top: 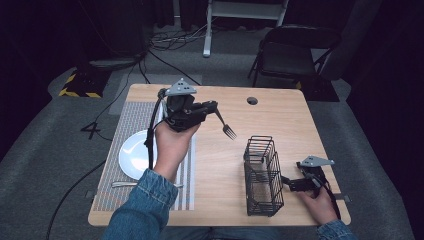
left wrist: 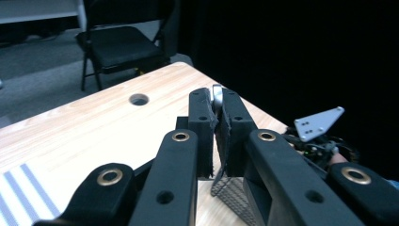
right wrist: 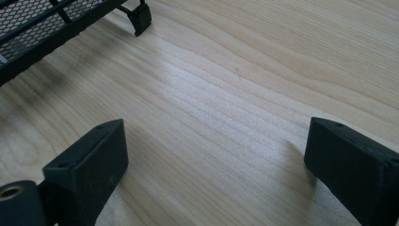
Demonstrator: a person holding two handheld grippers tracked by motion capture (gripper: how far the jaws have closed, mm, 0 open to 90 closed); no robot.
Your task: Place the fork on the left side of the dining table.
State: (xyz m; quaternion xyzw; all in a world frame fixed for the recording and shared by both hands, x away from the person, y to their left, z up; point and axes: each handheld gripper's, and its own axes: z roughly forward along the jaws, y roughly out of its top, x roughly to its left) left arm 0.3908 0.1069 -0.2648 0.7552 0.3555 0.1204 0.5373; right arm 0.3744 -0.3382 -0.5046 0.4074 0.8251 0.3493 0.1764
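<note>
**A:** Your left gripper (top: pixel 212 106) has its fingers (left wrist: pixel 203 123) pressed together on the thin silver metal fork (top: pixel 226 126). They pinch the handle end, so the rest of the fork hangs beyond the fingertips, up in the air over the pale wooden table (top: pixel 220 165). In the left gripper view a sliver of shiny handle (left wrist: pixel 217 95) pokes out just past the pads.

**B:** Which way does it point?

**A:** Its long axis slants down and away from your fingertips, tines lowest, toward the black wire cutlery basket (top: pixel 263 175), which stands well apart from them and below.

**B:** How will it handle?

**A:** I judge it light and stiff, but smooth steel is slippery, and a narrow handle held at one end may swivel between the pads. Keep the pinch firm and square across the flat of the handle, and you should be able to tip it upright without it sliding.

**B:** And my right gripper (top: pixel 292 184)?

**A:** Its fingers (right wrist: pixel 89 167) are spread wide with bare table between them, low and just beside the basket's side; a basket foot (right wrist: pixel 141 17) shows beyond the fingertips. It grips nothing. From there you could steady the basket if the fork knocks the rim.
</note>
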